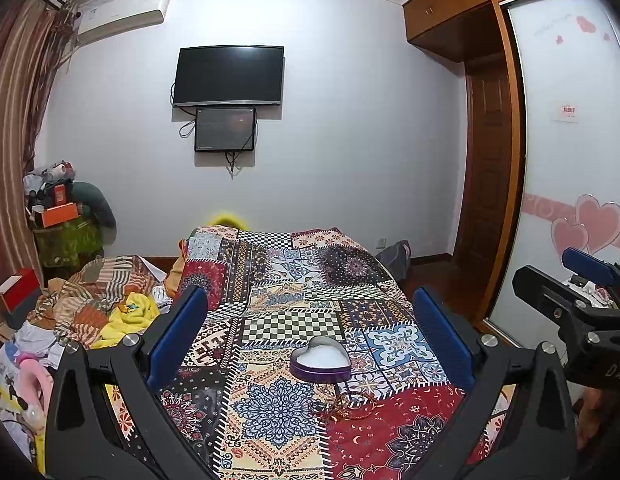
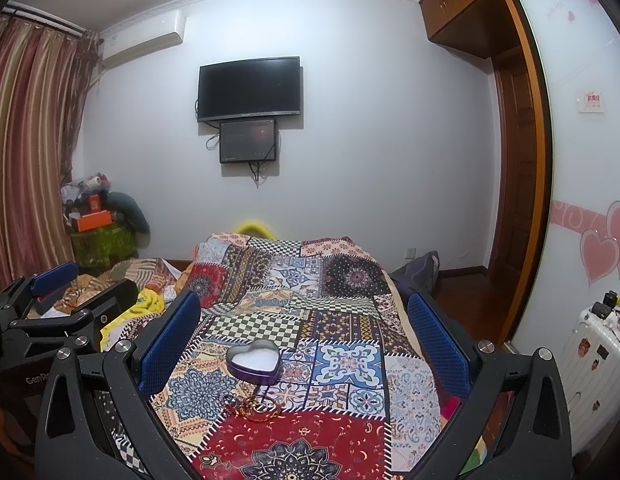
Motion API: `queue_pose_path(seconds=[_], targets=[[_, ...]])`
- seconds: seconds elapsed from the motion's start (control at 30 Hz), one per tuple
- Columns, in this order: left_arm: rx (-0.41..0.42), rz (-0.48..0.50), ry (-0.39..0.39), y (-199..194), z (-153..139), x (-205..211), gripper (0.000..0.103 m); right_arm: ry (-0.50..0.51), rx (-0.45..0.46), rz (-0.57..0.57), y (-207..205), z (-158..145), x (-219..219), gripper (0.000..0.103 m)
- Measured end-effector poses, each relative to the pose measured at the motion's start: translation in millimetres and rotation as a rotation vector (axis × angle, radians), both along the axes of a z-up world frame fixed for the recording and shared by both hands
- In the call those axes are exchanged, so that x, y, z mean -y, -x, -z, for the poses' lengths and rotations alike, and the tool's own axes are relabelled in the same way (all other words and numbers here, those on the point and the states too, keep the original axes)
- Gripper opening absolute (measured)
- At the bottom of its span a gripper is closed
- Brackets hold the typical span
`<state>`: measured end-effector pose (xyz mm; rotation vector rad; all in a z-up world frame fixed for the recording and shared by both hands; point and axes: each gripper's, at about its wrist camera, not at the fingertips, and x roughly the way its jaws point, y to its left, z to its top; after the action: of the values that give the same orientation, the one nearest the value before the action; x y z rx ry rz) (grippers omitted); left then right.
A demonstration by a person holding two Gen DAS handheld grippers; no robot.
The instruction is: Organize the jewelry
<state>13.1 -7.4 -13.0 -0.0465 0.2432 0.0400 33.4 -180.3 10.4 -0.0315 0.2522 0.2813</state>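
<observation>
Jewelry (image 1: pixel 344 404) is piled on the patchwork bedspread (image 1: pixel 277 312), just in front of the heart-shaped tin (image 1: pixel 321 359); tin lies open, point aimed toward the cameras; bare spread is seen all round it; left gripper (image 1: pixel 310 332) and right gripper (image 2: pixel 305 332) are held spread wide, nothing gripped.

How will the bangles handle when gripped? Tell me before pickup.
The bangles look like thin, rigid loops lying flat on the quilt, so probably light and awkward to pinch. They overlap, so likely to snag or drag each other. Their shine suggests they may slip between the pads.
</observation>
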Motion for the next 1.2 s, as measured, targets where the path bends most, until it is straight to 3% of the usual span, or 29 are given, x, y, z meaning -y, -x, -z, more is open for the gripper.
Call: queue_pose_path(seconds=[0.77, 1.03, 1.2], targets=[[-0.064, 0.001, 0.008, -25.7, 14.7, -8.8, 0.103, 0.015, -0.057, 0.014, -18.5, 12.8, -1.2, 0.103], [-0.194, -0.027, 0.009, -61.9, 50.8, -28.4, 0.103, 0.062, -0.163, 0.052, -53.1, 45.4, 2.8, 0.103], [-0.313, -0.03, 0.03, -92.2, 82.5, -44.1, 0.103, 0.124, -0.279, 0.061, -81.3, 79.8, 1.9, 0.103]])
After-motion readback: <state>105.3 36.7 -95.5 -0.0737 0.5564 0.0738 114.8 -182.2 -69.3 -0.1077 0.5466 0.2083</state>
